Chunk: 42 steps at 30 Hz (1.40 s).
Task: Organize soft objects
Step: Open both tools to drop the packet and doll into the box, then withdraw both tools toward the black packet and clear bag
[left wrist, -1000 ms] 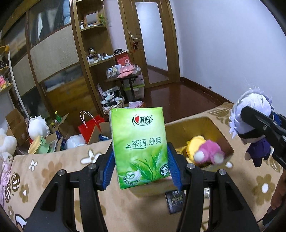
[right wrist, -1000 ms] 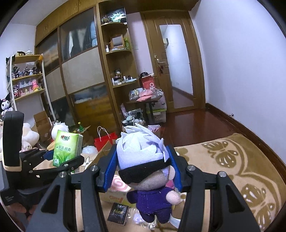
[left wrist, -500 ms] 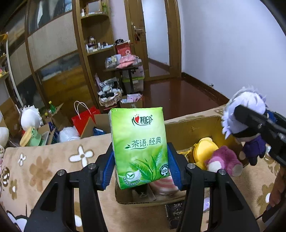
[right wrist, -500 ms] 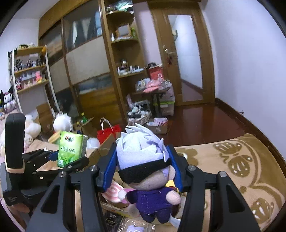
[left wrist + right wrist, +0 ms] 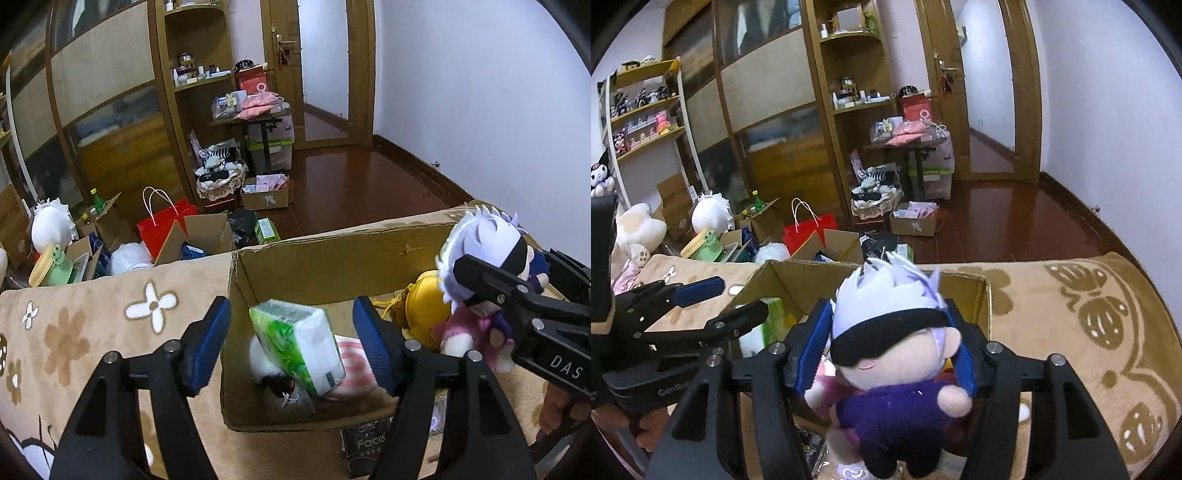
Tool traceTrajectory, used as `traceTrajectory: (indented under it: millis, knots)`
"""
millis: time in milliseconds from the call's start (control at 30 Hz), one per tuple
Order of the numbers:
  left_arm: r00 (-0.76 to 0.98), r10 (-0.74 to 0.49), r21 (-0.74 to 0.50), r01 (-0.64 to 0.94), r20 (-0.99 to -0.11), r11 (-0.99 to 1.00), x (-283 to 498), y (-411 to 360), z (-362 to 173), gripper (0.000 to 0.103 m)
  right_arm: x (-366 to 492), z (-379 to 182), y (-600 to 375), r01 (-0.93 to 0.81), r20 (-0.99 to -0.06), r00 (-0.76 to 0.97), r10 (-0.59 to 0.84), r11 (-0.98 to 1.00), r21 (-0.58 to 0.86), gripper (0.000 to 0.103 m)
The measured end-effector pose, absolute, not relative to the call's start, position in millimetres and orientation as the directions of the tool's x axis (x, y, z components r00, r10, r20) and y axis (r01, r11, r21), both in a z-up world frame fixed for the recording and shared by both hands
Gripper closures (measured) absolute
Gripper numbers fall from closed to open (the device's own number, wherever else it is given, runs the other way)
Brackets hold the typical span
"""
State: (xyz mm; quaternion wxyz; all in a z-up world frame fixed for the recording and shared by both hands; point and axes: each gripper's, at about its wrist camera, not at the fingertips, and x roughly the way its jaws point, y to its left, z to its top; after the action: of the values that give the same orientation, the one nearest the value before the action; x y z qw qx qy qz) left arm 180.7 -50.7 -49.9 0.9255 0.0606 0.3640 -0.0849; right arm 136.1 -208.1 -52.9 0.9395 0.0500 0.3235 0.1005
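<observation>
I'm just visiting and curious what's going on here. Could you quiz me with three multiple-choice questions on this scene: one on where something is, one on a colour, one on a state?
1. Where is the tissue pack?
A. in the left claw
B. inside the box
C. on the floor

2. What colour is the doll's hair?
A. red
B. black
C. white

3. How is the left claw?
A. open
B. shut on the doll
C. shut on the pack

Answers:
1 B: the pack lies tilted inside the box.
2 C: the doll in the right claw has spiky white hair.
3 A: its pads stand apart, clear of the pack.
</observation>
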Motion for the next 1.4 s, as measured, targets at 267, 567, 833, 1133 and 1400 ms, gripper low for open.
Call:
traceTrajectory:
  millis: [267,567,833,1133,1400]
  knots:
    - [0.705,-0.124,0.044,0.215,-0.699,0.976,176.5,-51.0,-49.2,0.021,134.3,-57.9,-211.8,-0.139,-0.622,0.753,0.213,0.976,0.165,0.03]
    - [0.715,-0.121,0.033,0.199,-0.689,0.979,174.0,-47.7,-43.4,0.012,130.2,-57.0,-214.8,-0.147,-0.619,0.752,0.227,0.973,0.178,0.019]
    - [0.731,-0.113,0.022,0.173,-0.673,0.985,169.2,-36.4,-34.2,0.01,124.0,-48.2,-213.4,-0.159,-0.609,0.757,0.237,0.971,0.18,0.01]
    - [0.753,-0.089,0.039,0.151,-0.652,0.988,150.9,-29.1,-25.3,0.009,112.5,-30.3,-214.3,-0.165,-0.587,0.774,0.24,0.97,0.179,0.003]
    - [0.744,-0.092,0.017,0.138,-0.662,0.99,129.3,-21.1,-21.3,0.009,96.9,-9.7,-220.7,-0.17,-0.564,0.784,0.259,0.964,0.207,0.0]
